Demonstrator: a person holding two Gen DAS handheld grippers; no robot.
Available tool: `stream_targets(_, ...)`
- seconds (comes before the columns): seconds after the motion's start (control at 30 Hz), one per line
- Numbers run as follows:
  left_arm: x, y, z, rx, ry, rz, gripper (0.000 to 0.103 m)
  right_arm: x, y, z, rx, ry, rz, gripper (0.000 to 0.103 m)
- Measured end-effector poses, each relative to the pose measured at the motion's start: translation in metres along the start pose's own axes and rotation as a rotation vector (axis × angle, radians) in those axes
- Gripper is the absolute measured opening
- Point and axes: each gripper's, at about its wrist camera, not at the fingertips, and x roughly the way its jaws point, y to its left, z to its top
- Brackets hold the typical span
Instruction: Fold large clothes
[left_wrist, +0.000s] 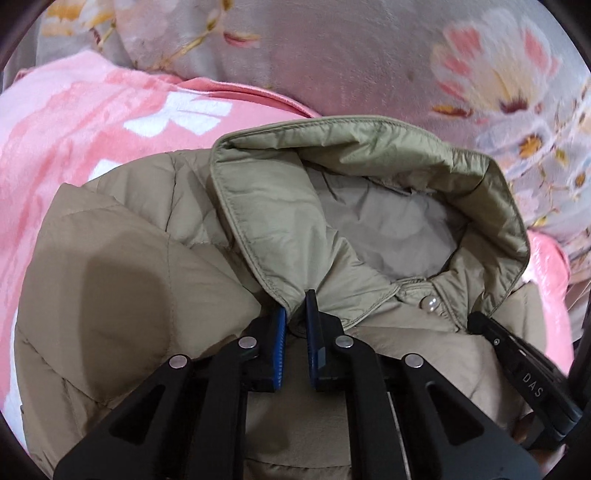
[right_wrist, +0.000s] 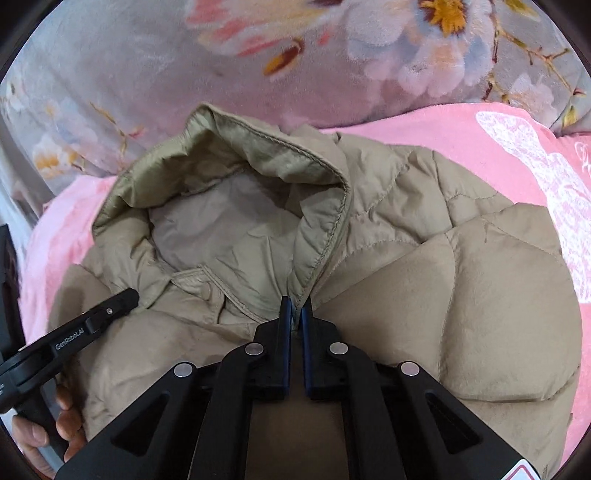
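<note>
A khaki quilted puffer jacket with a hood lies on a pink blanket; it also shows in the right wrist view, with its hood open and facing me. My left gripper is shut on the hood's edge where it meets the collar on the left side. My right gripper is shut on the hood's edge at the opposite side. Each gripper shows in the other's view: the right one and the left one. A pearl snap button sits at the collar.
A pink blanket with white patterns lies under the jacket, also in the right wrist view. A grey floral quilt lies bunched behind it. A hand holds the left gripper's handle.
</note>
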Motion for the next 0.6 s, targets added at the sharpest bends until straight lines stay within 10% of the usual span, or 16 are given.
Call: stream_targets(0.6, 0.017, -0.020, -0.003, 0.102, -0.027, 0.119, 0.010, 0.008, 0.004, 0.000, -0.023, -0.003, -0.042, 0.002)
